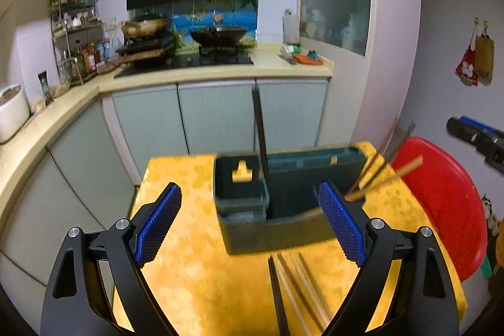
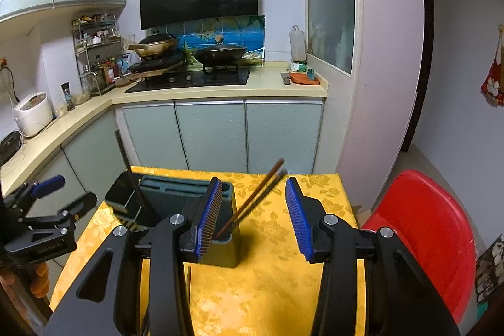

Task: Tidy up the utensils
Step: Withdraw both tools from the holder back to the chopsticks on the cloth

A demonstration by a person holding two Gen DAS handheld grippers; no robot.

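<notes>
A dark green utensil holder (image 1: 293, 197) stands on the yellow-clothed table (image 1: 195, 273). One black chopstick (image 1: 260, 128) stands upright in its middle slot. Brown chopsticks (image 1: 389, 175) lean out of its right compartment. Several loose chopsticks (image 1: 296, 288) lie on the cloth in front of it. My left gripper (image 1: 252, 222) is open wide just before the holder, above the loose chopsticks, holding nothing. In the right wrist view my right gripper (image 2: 253, 219) is open and holds nothing; the leaning chopsticks (image 2: 258, 197) and the holder (image 2: 225, 251) lie beyond its pads.
A red plastic chair (image 1: 441, 210) stands right of the table. Beyond the table's far edge are grey-green cabinets (image 2: 211, 134) and a counter with a stove and woks (image 2: 217, 52). My left gripper (image 2: 63, 194) shows at the table's left side.
</notes>
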